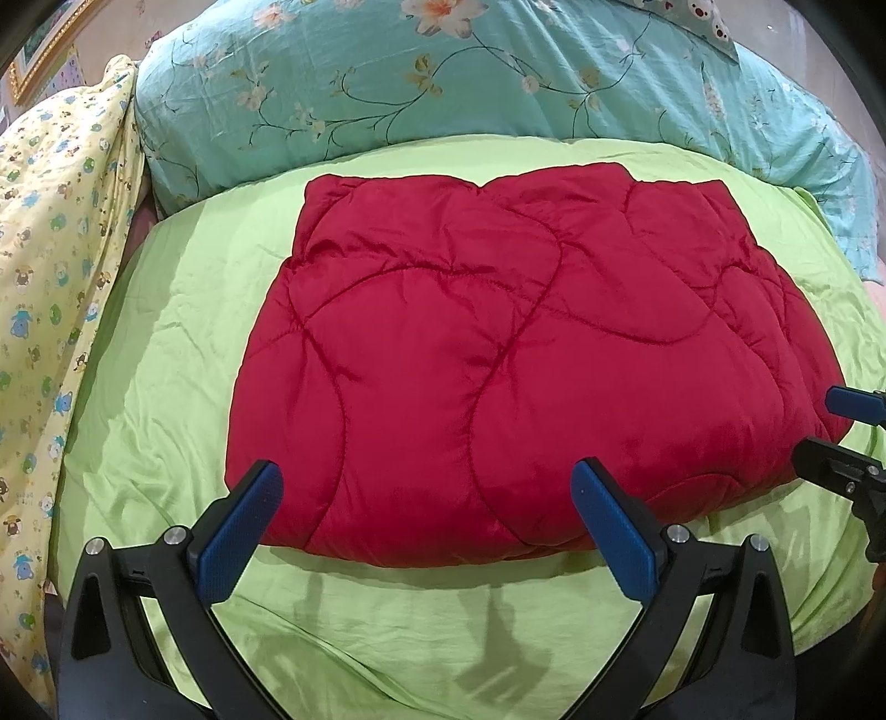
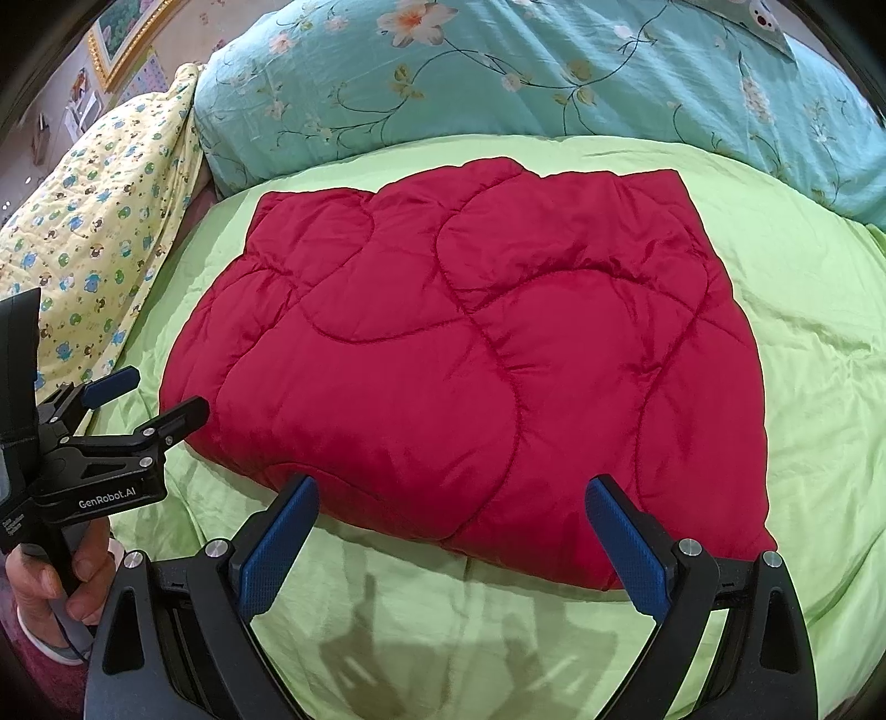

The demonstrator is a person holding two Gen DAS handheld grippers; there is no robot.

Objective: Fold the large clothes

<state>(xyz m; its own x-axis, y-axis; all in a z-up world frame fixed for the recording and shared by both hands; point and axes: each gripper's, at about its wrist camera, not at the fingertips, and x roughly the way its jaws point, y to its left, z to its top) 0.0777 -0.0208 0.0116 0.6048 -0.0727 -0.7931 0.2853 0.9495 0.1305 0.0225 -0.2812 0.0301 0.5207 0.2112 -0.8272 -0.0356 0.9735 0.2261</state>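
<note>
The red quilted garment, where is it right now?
The red quilted garment lies folded mid-frame on the green sheet, just before the teal floral pillow, ahead of both open grippers.

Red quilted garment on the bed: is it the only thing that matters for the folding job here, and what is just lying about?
Part of the job:
red quilted garment, lying folded
left gripper, fingers open
right gripper, fingers open

Just lying about:
green sheet underneath
teal floral bedding
yellow patterned blanket
framed picture
</note>
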